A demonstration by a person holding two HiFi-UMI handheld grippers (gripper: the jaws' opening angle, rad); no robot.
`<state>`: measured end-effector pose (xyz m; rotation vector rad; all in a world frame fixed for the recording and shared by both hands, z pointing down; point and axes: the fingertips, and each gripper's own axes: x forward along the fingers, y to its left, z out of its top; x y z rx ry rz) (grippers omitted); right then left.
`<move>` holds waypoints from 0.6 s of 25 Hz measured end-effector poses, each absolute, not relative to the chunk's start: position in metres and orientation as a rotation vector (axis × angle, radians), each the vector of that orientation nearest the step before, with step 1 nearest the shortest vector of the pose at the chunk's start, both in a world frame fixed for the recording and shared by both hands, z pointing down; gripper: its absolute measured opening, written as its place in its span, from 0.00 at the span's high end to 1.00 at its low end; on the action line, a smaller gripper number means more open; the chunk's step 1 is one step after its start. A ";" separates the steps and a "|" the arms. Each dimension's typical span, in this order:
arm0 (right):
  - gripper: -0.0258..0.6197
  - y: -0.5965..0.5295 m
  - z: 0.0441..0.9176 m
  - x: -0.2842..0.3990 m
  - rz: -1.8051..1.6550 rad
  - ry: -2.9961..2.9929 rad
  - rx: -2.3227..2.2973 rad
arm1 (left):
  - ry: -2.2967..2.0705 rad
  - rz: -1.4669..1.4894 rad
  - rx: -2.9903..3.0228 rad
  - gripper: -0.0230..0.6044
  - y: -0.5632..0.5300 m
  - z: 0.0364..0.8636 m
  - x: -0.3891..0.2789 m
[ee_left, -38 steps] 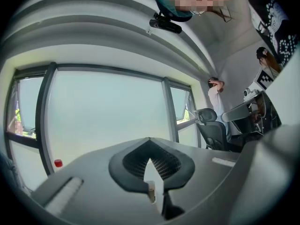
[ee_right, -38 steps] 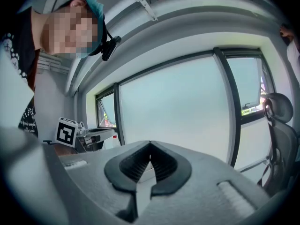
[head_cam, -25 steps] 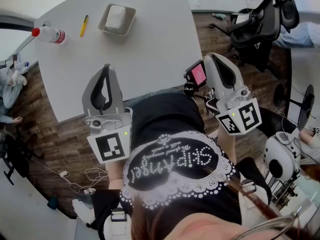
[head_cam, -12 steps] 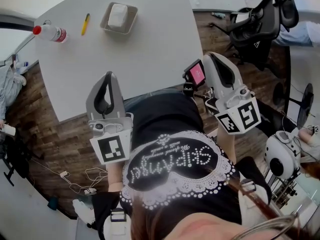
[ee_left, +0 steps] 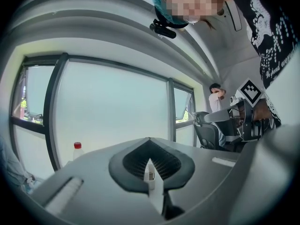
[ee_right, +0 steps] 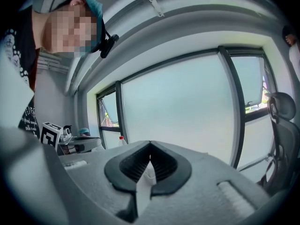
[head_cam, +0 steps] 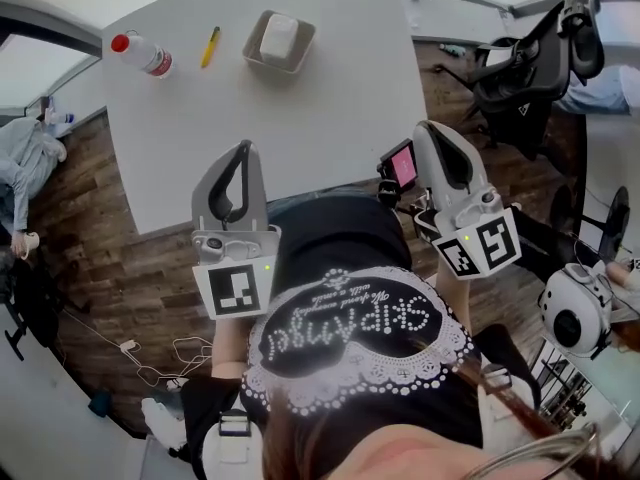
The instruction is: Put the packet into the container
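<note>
A white packet [head_cam: 279, 37] lies inside the grey container [head_cam: 262, 59] at the far side of the white table [head_cam: 300, 118]. My left gripper [head_cam: 240, 154] is held upright at the table's near edge, close to the person's body, far from the container. Its jaws are shut with nothing between them [ee_left: 149, 162]. My right gripper [head_cam: 428, 133] is raised at the table's near right corner, also shut and empty [ee_right: 149, 163]. Both gripper views look up toward windows and do not show the packet or the container.
A clear bottle with a red cap [head_cam: 140, 54] and a yellow pen [head_cam: 210, 46] lie on the table left of the container. Black office chairs [head_cam: 530, 58] stand to the right. Another person [head_cam: 25, 158] sits at the far left on the wooden floor side.
The head camera has shifted, so the table and its objects sit lower and further right in view. Both grippers stay near the body, shut and empty.
</note>
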<state>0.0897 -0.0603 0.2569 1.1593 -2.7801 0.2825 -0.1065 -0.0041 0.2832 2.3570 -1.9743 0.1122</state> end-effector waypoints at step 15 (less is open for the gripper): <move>0.96 -0.041 0.278 0.075 0.264 -2.707 1.142 | -1.958 0.069 2.305 0.97 0.012 0.297 -0.133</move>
